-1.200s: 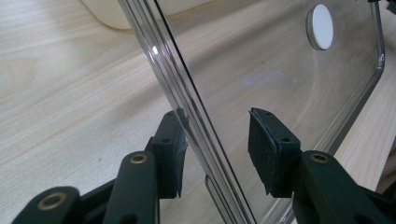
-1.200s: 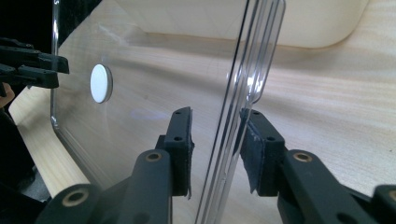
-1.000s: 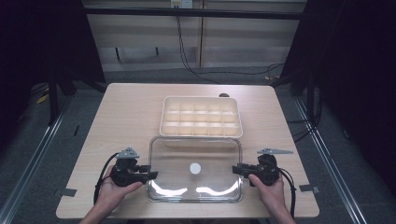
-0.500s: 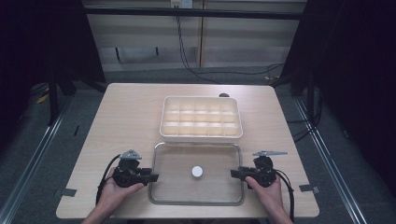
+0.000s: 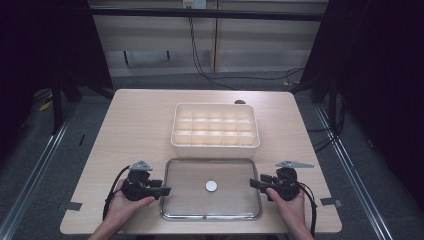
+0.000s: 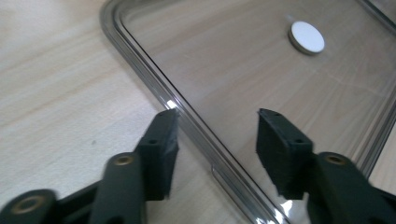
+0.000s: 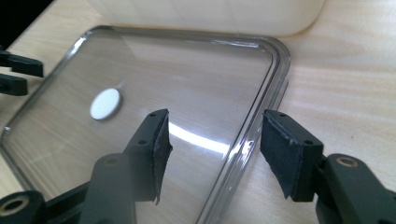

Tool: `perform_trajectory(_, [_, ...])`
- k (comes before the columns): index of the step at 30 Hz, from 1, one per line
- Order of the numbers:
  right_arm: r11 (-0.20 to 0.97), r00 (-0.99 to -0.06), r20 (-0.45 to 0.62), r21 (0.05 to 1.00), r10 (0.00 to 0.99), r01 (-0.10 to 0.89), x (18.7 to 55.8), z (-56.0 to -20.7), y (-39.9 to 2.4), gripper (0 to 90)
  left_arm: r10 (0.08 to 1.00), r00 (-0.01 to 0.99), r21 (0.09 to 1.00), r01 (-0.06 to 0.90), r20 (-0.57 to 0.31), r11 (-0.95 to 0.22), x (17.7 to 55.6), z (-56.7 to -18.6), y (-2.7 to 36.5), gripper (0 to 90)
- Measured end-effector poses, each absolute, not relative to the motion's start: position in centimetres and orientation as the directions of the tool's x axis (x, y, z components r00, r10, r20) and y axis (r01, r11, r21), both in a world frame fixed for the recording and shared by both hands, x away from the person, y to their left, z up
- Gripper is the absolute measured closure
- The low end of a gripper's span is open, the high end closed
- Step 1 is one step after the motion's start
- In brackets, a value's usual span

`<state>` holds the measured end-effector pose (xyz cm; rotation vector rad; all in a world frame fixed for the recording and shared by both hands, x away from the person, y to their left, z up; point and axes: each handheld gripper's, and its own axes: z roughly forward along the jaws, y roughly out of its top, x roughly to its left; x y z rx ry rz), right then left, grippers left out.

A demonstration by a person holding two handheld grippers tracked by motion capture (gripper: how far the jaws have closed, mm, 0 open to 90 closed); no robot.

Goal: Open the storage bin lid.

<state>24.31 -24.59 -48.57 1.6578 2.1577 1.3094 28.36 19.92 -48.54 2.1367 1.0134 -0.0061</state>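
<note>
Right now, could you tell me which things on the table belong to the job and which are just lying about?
In the job:
- clear lid, flat on the table
- compartment box
- left gripper and right gripper, jaws just opened, each astride a lid edge

Lying about:
- small dark object behind the box
- cables on the floor

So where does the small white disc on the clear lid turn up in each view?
High view: the white disc sits at the middle of the clear lid, low centre.
Left gripper view: disc at upper right, beyond the claw.
Right gripper view: disc at left of centre.
Shared landmark: the lid's rounded rim, which each claw straddles.
</note>
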Motion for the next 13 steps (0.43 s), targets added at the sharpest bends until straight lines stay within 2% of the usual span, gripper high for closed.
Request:
perform_trajectory(2, [0.024, -0.401, 0.391, 0.69, 0.828, 0.723, 24.2, -48.4, -24.7, 41.7, 0.658, 0.687, 0.639, 0.662, -0.308, -0.392, 28.3, -48.4, 20.2, 45.5])
perform_trajectory(7, [0.008, -0.442, 0.361, 0.768, 0.821, 0.641, 22.5, -46.4, -26.1, 36.5, 0.666, 0.695, 0.735, 0.596, -0.271, -0.323, 27.2, -46.6, 22.0, 39.7])
perform_trajectory(13, [-0.005, -0.434, 0.319, 0.81, 0.843, 0.586, 21.5, -45.6, -27.5, 31.0, 0.688, 0.683, 0.773, 0.566, -0.245, -0.287, 26.6, -46.0, 23.4, 33.8])
